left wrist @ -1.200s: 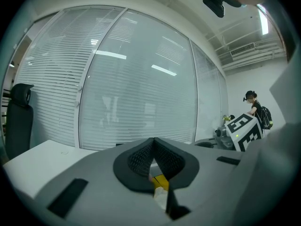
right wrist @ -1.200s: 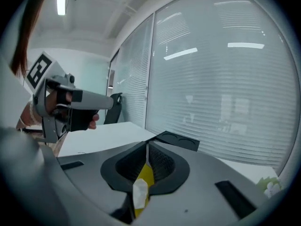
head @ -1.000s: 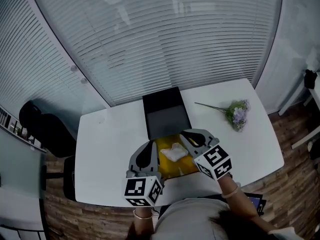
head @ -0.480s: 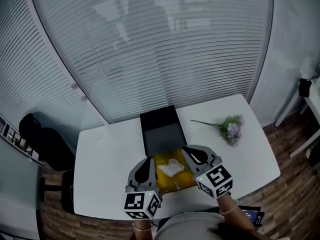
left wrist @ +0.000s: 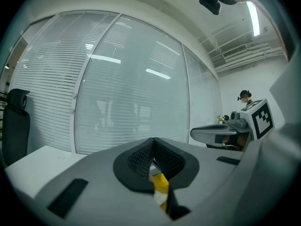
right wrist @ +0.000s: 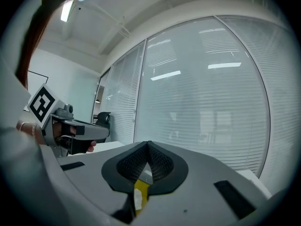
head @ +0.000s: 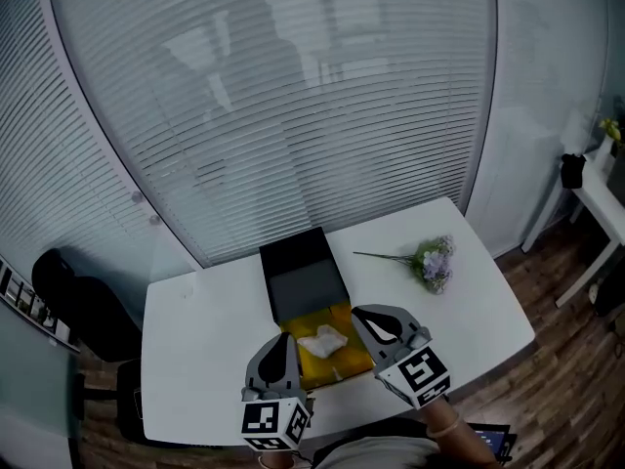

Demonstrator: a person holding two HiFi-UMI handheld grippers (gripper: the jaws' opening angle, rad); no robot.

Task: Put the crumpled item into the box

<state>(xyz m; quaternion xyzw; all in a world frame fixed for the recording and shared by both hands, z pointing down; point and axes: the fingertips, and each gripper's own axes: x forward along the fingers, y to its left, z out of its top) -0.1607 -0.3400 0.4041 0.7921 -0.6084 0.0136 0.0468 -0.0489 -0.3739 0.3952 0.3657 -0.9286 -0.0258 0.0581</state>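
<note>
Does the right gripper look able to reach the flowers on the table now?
Probably yes: the flowers lie in the open on the table, on the same side as the right gripper, with nothing between them.

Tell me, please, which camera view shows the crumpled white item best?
The head view: the crumpled item shows whole, lying in the yellow box. The left gripper view and right gripper view catch only a sliver of white and yellow below their closed jaws.
</note>
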